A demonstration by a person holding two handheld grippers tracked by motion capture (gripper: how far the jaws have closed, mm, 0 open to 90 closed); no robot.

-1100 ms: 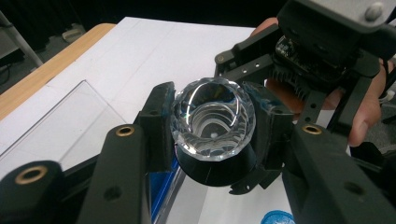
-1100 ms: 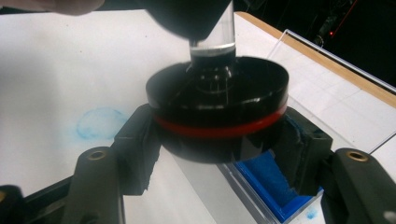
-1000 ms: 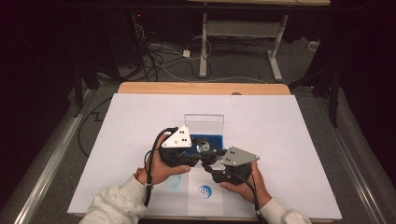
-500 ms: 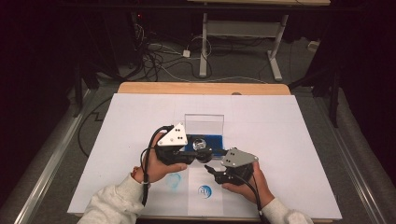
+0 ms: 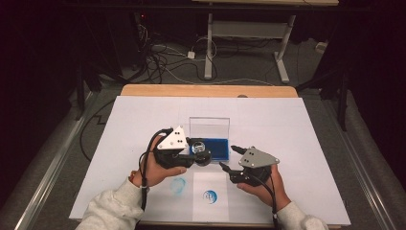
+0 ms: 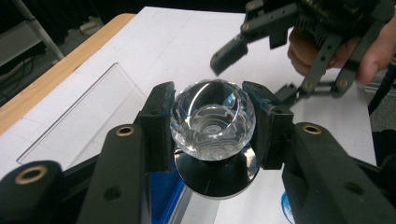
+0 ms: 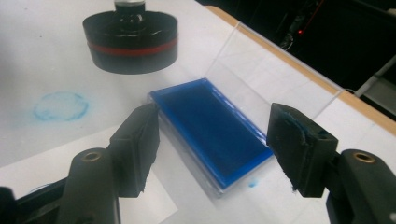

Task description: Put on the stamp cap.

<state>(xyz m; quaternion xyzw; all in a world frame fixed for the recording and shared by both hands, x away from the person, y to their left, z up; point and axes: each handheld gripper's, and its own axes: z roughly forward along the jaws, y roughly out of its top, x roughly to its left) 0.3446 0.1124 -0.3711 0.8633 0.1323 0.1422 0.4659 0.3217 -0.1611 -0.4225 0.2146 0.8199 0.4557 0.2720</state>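
White paper covers the table (image 5: 143, 115); left gripper (image 5: 194, 155) at frame centre pinches the crystal-knobbed stamp (image 6: 213, 126); right gripper (image 5: 229, 158), jaws just widened and bare, sits lower right.

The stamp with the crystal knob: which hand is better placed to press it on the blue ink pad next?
Left, probably. The left gripper already clamps the stamp by its knob, lifted beside the ink pad. The right gripper is open and holds nothing.

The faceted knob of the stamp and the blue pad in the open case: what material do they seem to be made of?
Faceted knob: clear glass or crystal-like plastic, polished; it shows facets and bright reflections. Blue pad: probably ink-soaked felt or foam, matte; the colour is even and without glare.
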